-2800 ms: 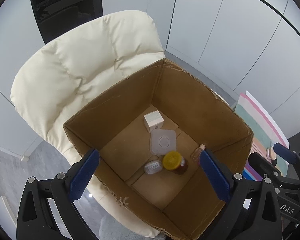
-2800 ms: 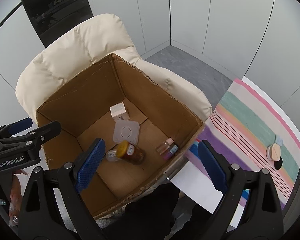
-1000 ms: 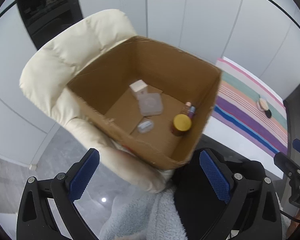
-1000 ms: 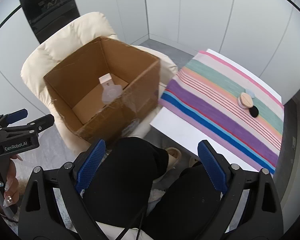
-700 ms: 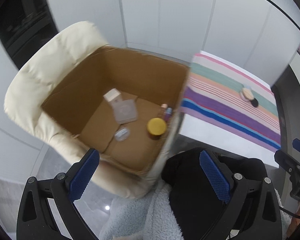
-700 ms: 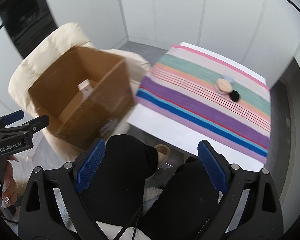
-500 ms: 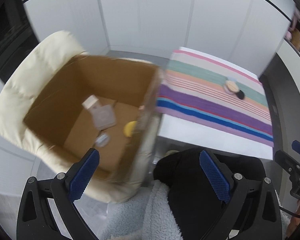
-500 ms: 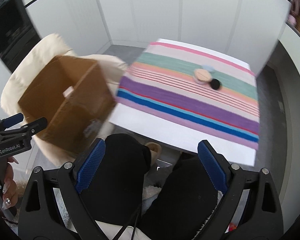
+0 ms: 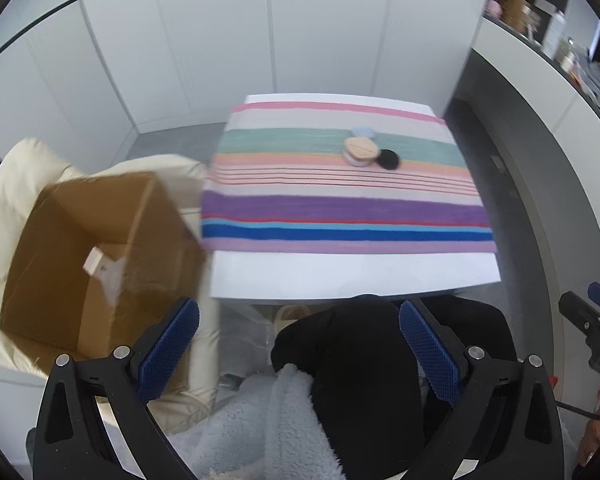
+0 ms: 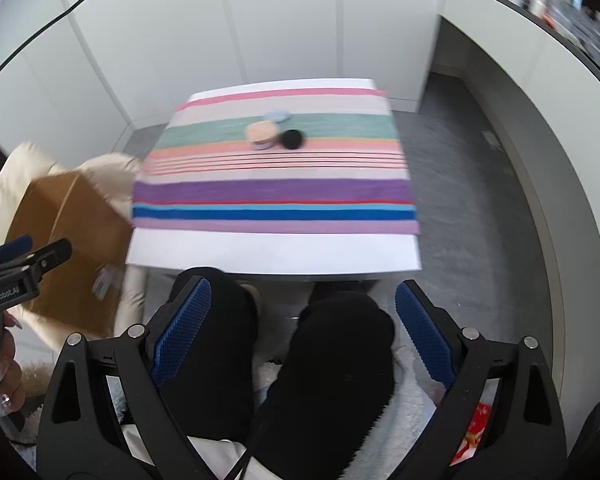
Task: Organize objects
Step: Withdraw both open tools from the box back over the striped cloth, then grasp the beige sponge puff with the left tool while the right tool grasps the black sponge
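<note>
Since 2.8 s ago we have swung both grippers away from above the cardboard box, which now sits far to our left on the cream armchair, and we face the counter with its striped cloth. Our left gripper is spread wide and holds nothing; our right gripper is likewise spread and empty, both hanging above our black-clad knees. On the cloth's far green and peach bands lie 3 small round things close together: a peach compact, a black disc touching it, and a pale blue one just behind. Inside the box we make out a small white carton; the rest is blurred.
</note>
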The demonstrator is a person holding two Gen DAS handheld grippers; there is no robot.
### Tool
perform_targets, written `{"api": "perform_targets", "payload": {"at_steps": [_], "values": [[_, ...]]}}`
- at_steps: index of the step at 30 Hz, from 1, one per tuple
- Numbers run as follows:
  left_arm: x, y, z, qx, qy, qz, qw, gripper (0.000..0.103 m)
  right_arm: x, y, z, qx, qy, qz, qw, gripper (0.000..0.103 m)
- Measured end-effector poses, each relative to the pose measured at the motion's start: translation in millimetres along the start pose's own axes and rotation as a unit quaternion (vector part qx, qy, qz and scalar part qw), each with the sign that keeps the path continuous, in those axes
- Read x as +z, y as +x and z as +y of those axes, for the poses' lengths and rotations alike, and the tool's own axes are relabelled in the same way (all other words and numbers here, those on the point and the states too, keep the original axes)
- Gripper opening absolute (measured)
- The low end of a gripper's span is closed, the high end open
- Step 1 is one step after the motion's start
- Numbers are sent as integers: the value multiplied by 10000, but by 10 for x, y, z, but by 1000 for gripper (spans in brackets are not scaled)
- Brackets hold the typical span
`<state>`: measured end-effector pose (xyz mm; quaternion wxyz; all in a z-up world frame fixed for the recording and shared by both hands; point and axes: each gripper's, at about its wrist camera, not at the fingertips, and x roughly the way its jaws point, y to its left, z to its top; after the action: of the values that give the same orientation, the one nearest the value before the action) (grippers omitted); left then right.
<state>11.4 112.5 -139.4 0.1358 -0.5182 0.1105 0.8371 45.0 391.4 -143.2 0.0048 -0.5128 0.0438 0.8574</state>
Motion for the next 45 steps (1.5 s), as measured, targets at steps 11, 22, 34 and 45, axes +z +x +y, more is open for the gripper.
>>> {"api": "perform_targets", "payload": {"at_steps": [11, 22, 34, 45], "values": [[159, 138, -324, -179, 118, 111, 9997, 101, -57, 69, -580, -177, 557, 39, 9983, 95], [527, 620, -279, -162, -92, 247, 9995, 101, 141, 601, -679, -331, 586, 222, 9975, 95], [1091, 1352, -286, 6, -82, 284, 9996, 101, 695, 1386, -721, -242, 507, 195, 9982, 95], [1627, 2275, -375, -405, -187, 468, 9979, 101, 1378, 2602, -370, -89, -215, 57, 9997, 95]]}}
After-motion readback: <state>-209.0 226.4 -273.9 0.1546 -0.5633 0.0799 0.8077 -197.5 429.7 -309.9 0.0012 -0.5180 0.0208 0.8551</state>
